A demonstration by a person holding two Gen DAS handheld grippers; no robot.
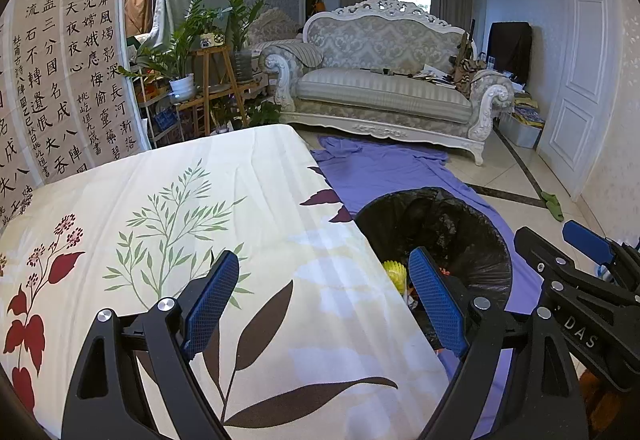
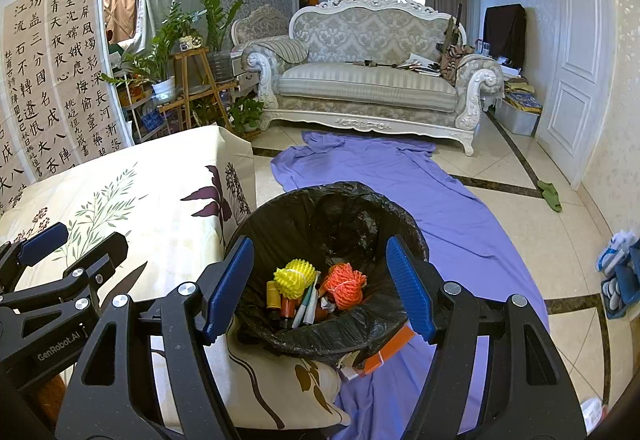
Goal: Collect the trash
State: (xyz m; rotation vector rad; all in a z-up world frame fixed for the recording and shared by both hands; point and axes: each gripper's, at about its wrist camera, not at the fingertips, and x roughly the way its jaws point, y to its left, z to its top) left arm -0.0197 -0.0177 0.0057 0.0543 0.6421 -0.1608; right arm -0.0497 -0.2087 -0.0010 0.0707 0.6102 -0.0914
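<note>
Both grippers are hanging in the air here, and neither is carrying anything. The left gripper (image 1: 324, 298) is hovering over the floral tablecloth (image 1: 192, 240) on the tabletop, its jaws spread wide with only cloth showing between them. The right gripper (image 2: 322, 290) is sitting just to the right of it, poised above the trash bin (image 2: 332, 224), jaws likewise spread wide and gripping nothing.

The bin, lined with a black bag, is standing on the floor tight against the near right edge of the tabletop, resting on a purple sheet (image 2: 440, 207) that is stretching away toward the far sofa (image 2: 372, 79). Inside the bin the collected trash is lying in a heap: a yellow foam net (image 2: 294, 278) on the left, an orange foam net (image 2: 344, 284) touching it on the right, and beneath them a small yellow tube (image 2: 273, 294) and a few pen-like sticks, too jumbled to sort out. An orange box (image 2: 390, 354) is poking out beside the bin's near side, on the sheet.

From the left wrist view, the yellow net (image 1: 394, 274) is just peeking over the bin's rim (image 1: 492, 240). Green slippers (image 2: 550, 195) are lying far right by the white door.
</note>
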